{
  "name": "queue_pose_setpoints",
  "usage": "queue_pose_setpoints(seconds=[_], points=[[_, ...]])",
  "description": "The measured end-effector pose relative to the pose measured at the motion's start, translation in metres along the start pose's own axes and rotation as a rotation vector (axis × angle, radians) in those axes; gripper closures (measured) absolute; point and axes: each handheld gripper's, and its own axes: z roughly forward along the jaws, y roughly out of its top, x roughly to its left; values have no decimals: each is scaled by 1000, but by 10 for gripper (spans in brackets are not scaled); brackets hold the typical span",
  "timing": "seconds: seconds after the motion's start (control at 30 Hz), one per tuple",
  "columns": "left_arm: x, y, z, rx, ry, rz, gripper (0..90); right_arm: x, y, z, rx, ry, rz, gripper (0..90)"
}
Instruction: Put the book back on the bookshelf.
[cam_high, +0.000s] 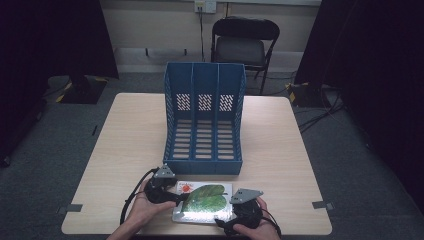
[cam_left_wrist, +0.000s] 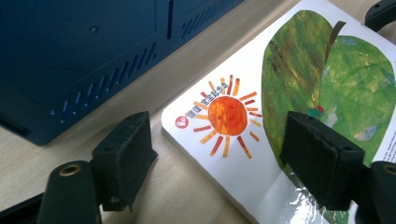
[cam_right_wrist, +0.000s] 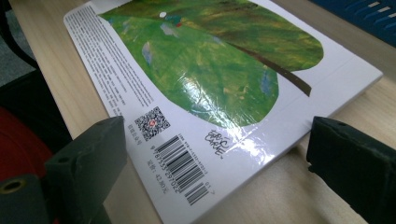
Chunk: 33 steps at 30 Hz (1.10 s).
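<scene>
Curtained lab: black drapes (cam_high: 55, 35), floor cables (cam_high: 320, 112).

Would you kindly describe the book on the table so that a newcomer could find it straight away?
Start at the blue three-slot file rack standing in the middle of the wooden table. Just in front of it, at the near edge, a thin glossy book lies flat between the left tool and right tool. Its white cover shows a big green leaf and an orange sun.

book (cam_high: 205, 201) near-left corner hidden under left gripper (cam_high: 176, 198), near-right corner behind right gripper (cam_high: 224, 226), forearms cut off at near edge, cover small print unreadable
</scene>
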Motion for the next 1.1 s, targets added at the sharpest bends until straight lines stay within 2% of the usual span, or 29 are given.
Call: queue_pose_setpoints(seconds=[0.07, 0.13, 0.2, 0.23, 0.3, 0.47, 0.57, 0.7, 0.83, 0.97, 1.03, 1.07, 1.1], points=[[0, 0, 0, 5, 1, 10, 230, 0, -1, 0, -2, 0, 1, 43], [0, 0, 0, -3, 1, -7, 232, -1, -1, 0, -6, 2, 1, 51], [-1, 1, 2, -9, 1, -6, 231, -2, -1, 0, -8, 4, 1, 51], [-1, 1, 3, -20, -23, -14, 217, -2, -1, 0, -4, 5, -1, 50], [-1, 1, 4, -22, -24, -14, 210, -2, -1, -1, 5, 6, 5, 51], [0, 1, 4, -31, -43, -54, 196, -1, -2, -1, 11, 0, 0, 56], [2, 2, 2, -59, -58, -88, 196, -2, -2, -1, 13, 4, -2, 57], [4, 2, 0, -73, -71, -107, 206, -1, -3, -1, 20, 5, -3, 56], [6, 1, 1, -70, -82, -108, 206, -1, -3, -1, 19, 5, -3, 54], [7, 1, 3, -71, -89, -125, 206, -1, -4, 0, 40, 6, -4, 46], [7, 1, 2, -72, -85, -118, 216, 0, -4, 0, 43, -3, -20, 41], [9, 0, 1, -80, -92, -140, 234, 1, -4, 1, 43, -2, -38, 23], [9, 0, 1, -80, -92, -140, 233, 2, -4, 2, 46, -4, -37, 16]])
